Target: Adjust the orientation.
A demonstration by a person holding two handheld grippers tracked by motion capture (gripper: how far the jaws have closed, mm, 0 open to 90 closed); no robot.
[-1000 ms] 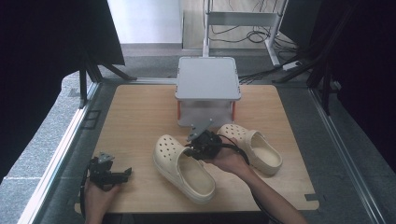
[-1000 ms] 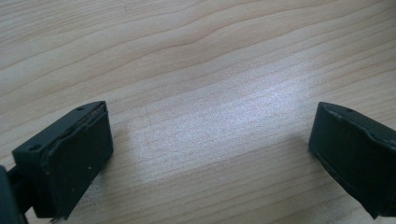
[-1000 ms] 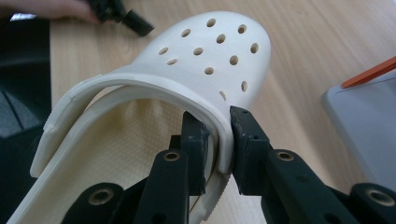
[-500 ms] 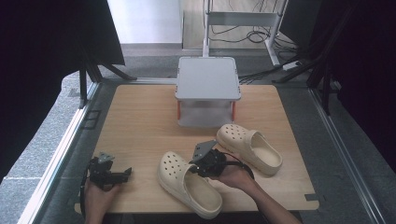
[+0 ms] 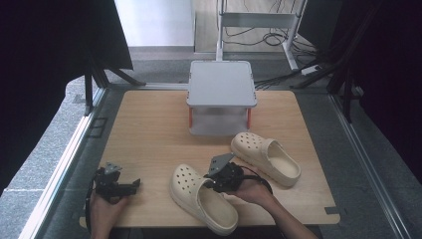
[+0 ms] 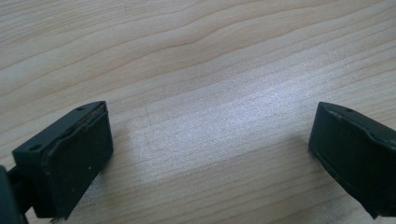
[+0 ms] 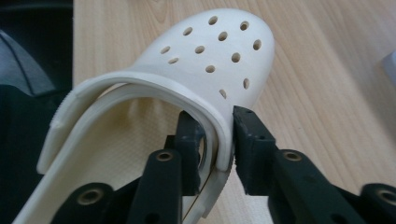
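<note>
Two cream clogs with holes lie on the wooden table (image 5: 149,129). The near clog (image 5: 199,196) (image 7: 210,51) rests by the front edge, toe pointing away to the left. My right gripper (image 5: 211,185) (image 7: 219,140) has its jaws on either side of that clog's heel strap and side wall; the jaws have just been opening, and the pads still touch it. The second clog (image 5: 266,157) sits to the right, apart. My left gripper (image 5: 130,185) (image 6: 210,154) rests open at the front left, with bare wood between its jaws.
A grey box-like stand (image 5: 221,94) with red legs stands at the back middle of the table, just behind the second clog. Metal frame rails run along both sides. Bare wood lies between my left gripper and the stand.
My right gripper has carried the near clog down and toward the front edge, where it now rests on the table. The left gripper and the second clog have not moved.
</note>
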